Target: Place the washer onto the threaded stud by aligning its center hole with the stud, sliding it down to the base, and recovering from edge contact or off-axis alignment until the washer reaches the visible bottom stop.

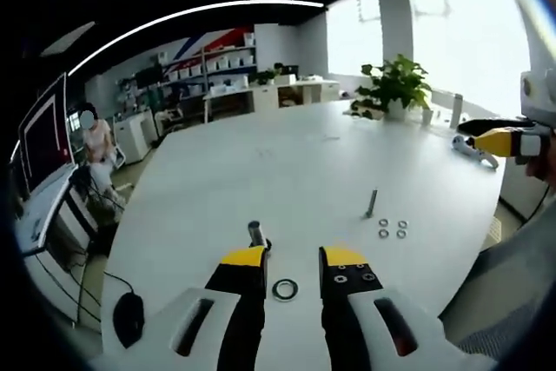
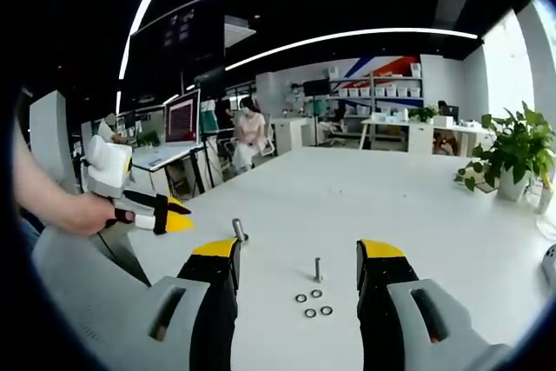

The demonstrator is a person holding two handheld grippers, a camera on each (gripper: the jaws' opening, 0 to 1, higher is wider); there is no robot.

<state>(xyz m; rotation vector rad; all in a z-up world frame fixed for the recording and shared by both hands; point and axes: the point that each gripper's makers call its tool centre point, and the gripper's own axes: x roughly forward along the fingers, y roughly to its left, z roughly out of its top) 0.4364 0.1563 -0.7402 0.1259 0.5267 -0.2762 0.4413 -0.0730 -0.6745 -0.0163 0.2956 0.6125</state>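
A dark ring washer (image 1: 285, 288) lies flat on the white table (image 1: 287, 162), in the gap between the jaws of my left gripper (image 1: 294, 258), which is open and holds nothing. Just beyond the left jaw tip an upright threaded stud (image 1: 256, 234) stands, bare. Further right is a thinner stud (image 1: 372, 203) with several small washers (image 1: 392, 228) beside it. My right gripper (image 2: 298, 251) is open and empty, with the thin stud (image 2: 318, 268) and small washers (image 2: 314, 303) ahead between its jaws. The thicker stud (image 2: 239, 230) stands off its left jaw.
A hand holds the left gripper (image 2: 161, 213) at the table's left edge. The right gripper (image 1: 499, 141) hovers at the far right. A potted plant (image 1: 395, 84) stands at the table's far side, a black mouse (image 1: 129, 317) and a monitor (image 1: 43, 136) lie left. A person (image 1: 94, 149) sits beyond.
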